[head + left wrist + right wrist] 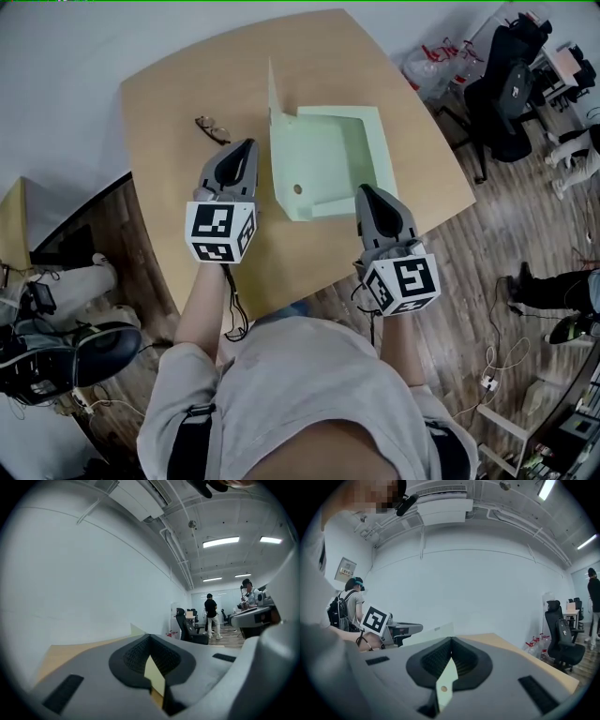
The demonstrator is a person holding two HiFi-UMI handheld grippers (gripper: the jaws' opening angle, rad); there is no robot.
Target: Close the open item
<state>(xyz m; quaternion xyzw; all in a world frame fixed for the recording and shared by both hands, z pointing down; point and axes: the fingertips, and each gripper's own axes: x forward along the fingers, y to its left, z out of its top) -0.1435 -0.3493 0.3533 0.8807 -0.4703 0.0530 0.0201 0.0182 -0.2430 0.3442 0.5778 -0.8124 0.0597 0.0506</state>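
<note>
Both grippers have their jaws pressed together and grip nothing; the left gripper (247,146) hovers just beside the left edge of the open box (323,159), its tip short of the upright lid (273,98); the right gripper (364,190) sits at the box's near right corner (whether it touches is unclear); the pale green box lies on the table (187,84), between the two tips.

The open box (323,164) sits on the counter (187,84), right of the middle, its lid (275,108) standing along the box's left edge. Eyeglasses (213,128) lie left of the box. The left tongs (247,147) hang just beside its left side, the right tongs (365,192) at its near right corner
</note>
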